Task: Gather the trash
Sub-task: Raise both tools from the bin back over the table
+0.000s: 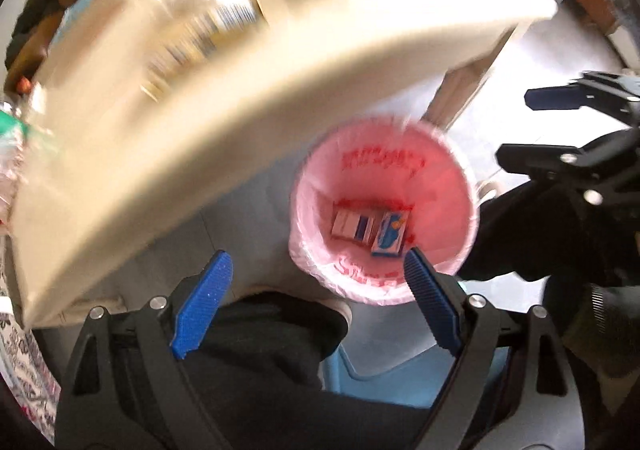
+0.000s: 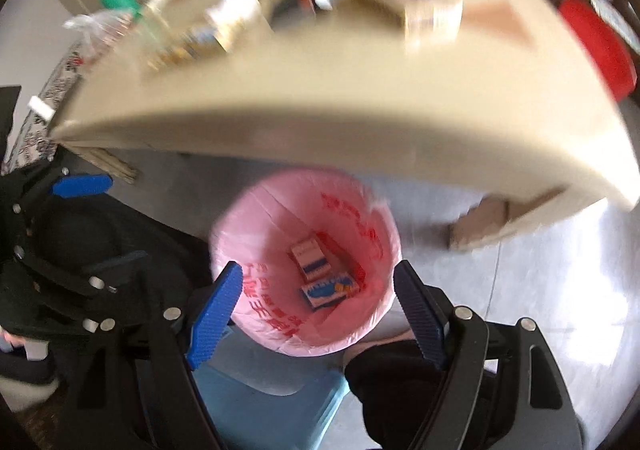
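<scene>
A bin lined with a pink bag (image 1: 436, 186) (image 2: 260, 218) stands on the floor below the table's front edge. Two small cartons lie at its bottom: a white and blue one (image 1: 352, 226) (image 2: 310, 256) and a blue one (image 1: 390, 234) (image 2: 330, 288). My left gripper (image 1: 316, 258) hangs open above the bin's near rim, nothing between its blue pads. My right gripper (image 2: 318, 270) is open too, high over the bin's mouth and empty. Each gripper shows in the other's view, the right gripper (image 1: 524, 122) and the left gripper (image 2: 100, 218), both with jaws apart.
A cream table (image 1: 224, 154) (image 2: 360, 98) fills the upper part of both views, with blurred boxes, bottles and packets on top. A light blue stool (image 1: 380, 374) (image 2: 260, 390) and dark trouser legs sit below me. A red stool (image 2: 596, 38) stands at the far right.
</scene>
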Motion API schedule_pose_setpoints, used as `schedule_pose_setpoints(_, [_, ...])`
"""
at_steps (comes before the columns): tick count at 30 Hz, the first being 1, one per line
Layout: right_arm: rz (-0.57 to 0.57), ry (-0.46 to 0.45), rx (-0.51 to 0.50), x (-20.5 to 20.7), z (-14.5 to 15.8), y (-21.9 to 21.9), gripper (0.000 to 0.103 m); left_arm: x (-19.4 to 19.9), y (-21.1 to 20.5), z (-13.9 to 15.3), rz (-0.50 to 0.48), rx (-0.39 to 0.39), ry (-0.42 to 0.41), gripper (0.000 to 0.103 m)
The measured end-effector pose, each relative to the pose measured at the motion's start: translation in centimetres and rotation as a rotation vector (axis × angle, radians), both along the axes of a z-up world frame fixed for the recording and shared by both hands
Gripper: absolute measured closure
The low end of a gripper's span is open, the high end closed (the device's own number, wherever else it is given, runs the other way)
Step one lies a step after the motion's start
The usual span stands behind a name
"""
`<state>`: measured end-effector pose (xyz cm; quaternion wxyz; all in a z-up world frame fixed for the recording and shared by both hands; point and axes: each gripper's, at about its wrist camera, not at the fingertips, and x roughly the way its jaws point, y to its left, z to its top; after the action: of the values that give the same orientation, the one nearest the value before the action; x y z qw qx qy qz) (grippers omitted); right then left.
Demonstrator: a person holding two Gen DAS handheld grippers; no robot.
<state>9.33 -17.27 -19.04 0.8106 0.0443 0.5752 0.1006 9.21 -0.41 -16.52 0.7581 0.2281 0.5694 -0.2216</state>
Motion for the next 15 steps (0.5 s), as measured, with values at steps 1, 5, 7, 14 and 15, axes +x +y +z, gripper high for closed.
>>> schedule_pose_setpoints(1, [0.016,-0.026,-0.001,0.1,1.8,-0.1,0.027,0.0,0.2,1.4,-0.013,-0.018,-0.012,0.017])
schedule_pose_setpoints(5, [0.049,-0.105,0.009,1.0,7.2,-0.6,0.022,1.6,1.6,7.8,-0.065,-0.090,-0.059,0.011])
schedule_pose_setpoints(7, [0.062,-0.145,-0.003,1.6,9.6,-0.9,0.022,2.6,2.0,10.5,-0.079,-0.084,-0.098,0.011])
schedule_pose_setpoints(14, [0.110,-0.240,-0.028,4.5,16.7,-2.6,0.020,5.4,2.0,16.9,-0.211,-0.043,-0.181,0.010])
schedule_pose_setpoints(15, [0.113,-0.247,-0.034,4.9,17.3,-2.8,0.019,5.8,2.0,17.4,-0.217,-0.039,-0.188,0.010])
